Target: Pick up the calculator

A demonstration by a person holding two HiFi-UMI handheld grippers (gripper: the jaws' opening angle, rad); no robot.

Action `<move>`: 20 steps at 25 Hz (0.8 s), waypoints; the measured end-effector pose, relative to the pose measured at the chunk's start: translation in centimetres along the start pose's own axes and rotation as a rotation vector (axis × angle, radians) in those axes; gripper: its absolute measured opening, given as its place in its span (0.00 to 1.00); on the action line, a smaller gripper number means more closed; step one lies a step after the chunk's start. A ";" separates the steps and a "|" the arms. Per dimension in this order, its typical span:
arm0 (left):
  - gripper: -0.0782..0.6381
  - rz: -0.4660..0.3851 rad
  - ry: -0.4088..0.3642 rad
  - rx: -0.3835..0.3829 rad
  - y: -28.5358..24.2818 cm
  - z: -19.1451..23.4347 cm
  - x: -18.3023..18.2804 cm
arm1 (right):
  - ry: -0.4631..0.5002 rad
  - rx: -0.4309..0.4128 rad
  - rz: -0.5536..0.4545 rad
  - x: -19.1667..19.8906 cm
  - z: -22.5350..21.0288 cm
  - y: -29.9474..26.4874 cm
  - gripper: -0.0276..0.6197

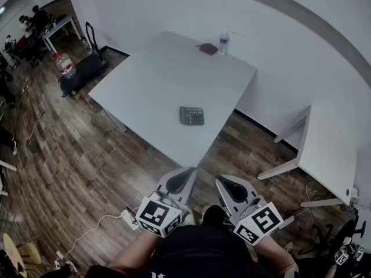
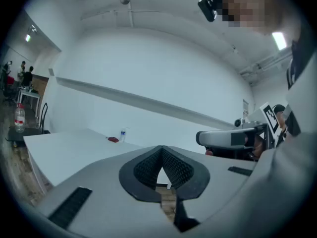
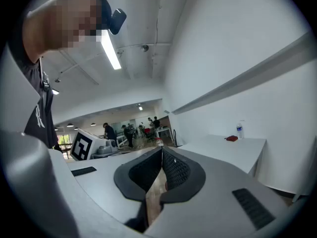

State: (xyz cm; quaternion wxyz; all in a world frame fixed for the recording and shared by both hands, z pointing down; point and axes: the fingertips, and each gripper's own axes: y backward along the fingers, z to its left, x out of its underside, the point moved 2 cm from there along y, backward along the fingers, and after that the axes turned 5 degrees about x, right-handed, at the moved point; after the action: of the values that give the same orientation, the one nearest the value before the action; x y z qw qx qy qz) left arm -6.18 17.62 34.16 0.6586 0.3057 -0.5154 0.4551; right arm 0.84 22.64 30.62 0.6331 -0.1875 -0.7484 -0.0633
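Calculator (image 1: 191,115) flat on white table (image 1: 145,80)

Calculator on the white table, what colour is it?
The calculator is dark grey; it shows best in the head view.

Grey left gripper (image 1: 190,169), grey right gripper (image 1: 219,179), black ribbed pads (image 2: 148,166), white cubes (image 1: 157,216) with black square markers, black top (image 1: 203,255)
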 end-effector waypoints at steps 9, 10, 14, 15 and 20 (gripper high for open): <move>0.12 0.029 0.076 -0.072 -4.4 6.9 1.2 | -0.010 -0.058 0.022 -0.5 -3.6 -6.5 0.07; 0.12 0.031 0.088 -0.082 -5.1 7.8 1.4 | -0.013 -0.065 0.025 -0.6 -4.4 -7.3 0.06; 0.12 0.058 0.134 -0.137 -8.1 11.6 2.3 | -0.029 -0.102 0.047 -1.2 -7.8 -10.7 0.07; 0.12 0.066 0.151 -0.148 -8.9 12.5 2.7 | -0.032 -0.112 0.051 -1.5 -8.7 -11.5 0.06; 0.12 0.108 0.247 -0.220 -12.6 17.1 4.2 | -0.045 -0.177 0.086 -3.1 -13.3 -15.6 0.07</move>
State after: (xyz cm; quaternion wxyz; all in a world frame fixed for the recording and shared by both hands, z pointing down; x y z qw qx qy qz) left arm -1.31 -1.10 43.85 0.7210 0.1453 -0.4930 0.4648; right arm 7.84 3.22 32.39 0.5994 -0.2760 -0.7450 -0.0975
